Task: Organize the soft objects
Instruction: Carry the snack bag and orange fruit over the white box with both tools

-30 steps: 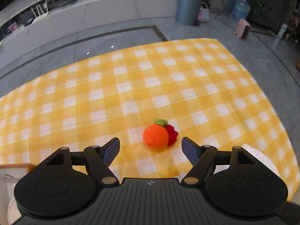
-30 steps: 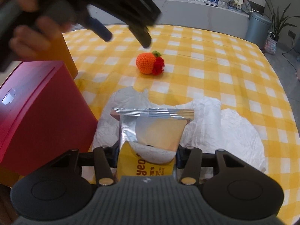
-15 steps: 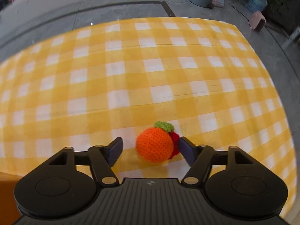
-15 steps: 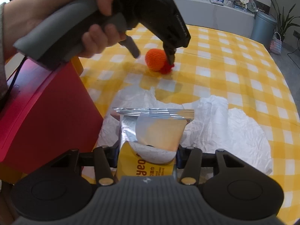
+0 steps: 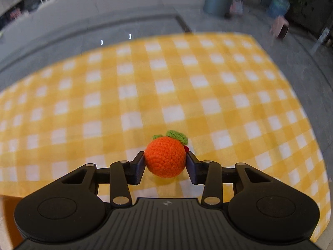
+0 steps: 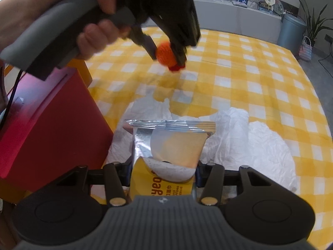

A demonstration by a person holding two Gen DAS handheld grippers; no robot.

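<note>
Right tool [image 6: 163, 176] was clamped on a foil wipes pack [image 6: 166, 156], held over a crumpled white bag [image 6: 249, 137] on the yellow-check table [image 6: 260, 79]. A red box [image 6: 52, 125] stood just left of the pack. Farther out, a hand [image 6: 97, 33] gripped the left tool [image 5: 165, 167], its jaws closing on a crochet orange [image 5: 165, 159]; both pads touched its sides. In the right wrist view the orange hung clear above the cloth, red bit below it. Beyond the table stood a grey bin [image 6: 291, 31] and a plant [image 6: 312, 20].
</note>
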